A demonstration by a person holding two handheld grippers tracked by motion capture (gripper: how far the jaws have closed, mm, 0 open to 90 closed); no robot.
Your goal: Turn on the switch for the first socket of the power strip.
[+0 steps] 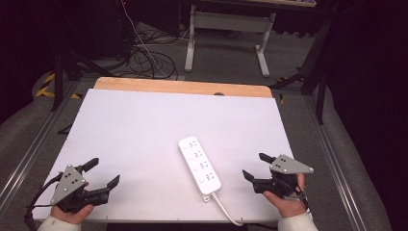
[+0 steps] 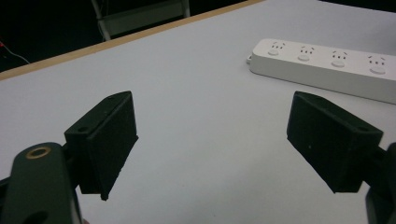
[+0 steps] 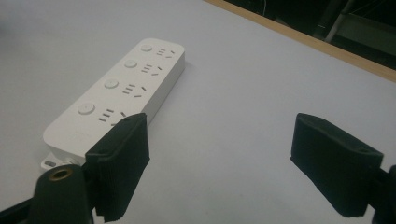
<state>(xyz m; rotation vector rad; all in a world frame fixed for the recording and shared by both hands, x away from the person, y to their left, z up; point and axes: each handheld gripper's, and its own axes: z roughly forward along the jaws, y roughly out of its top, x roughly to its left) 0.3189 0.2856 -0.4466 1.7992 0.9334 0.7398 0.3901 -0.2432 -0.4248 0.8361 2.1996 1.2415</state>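
A: Dark room, cables on the floor beyond, and a white bench with a wooden strip along its far edge. What's on it, left to right?

B: At the near left corner the left gripper, held in a hand, jaws spread wide, nothing between them and touching nothing. Right of centre lies a white power strip — four outlets, each with a round button, lying lengthwise away from the person. Its cord runs off the near edge. At the near right, the right gripper is just beside the strip, jaws likewise wide apart and empty.

A: How would the strip handle?

B: My guess — a stiff plastic shell, light to moderate in weight, smooth and a bit slippery. It won't bend, so a grip across the narrow width, on the long side walls near the middle, should balance it. The cord will drag, so the near end may tug.

A: Wide enough opening?

B: In the right gripper view the gap looks broader than the strip's width, so probably yes.
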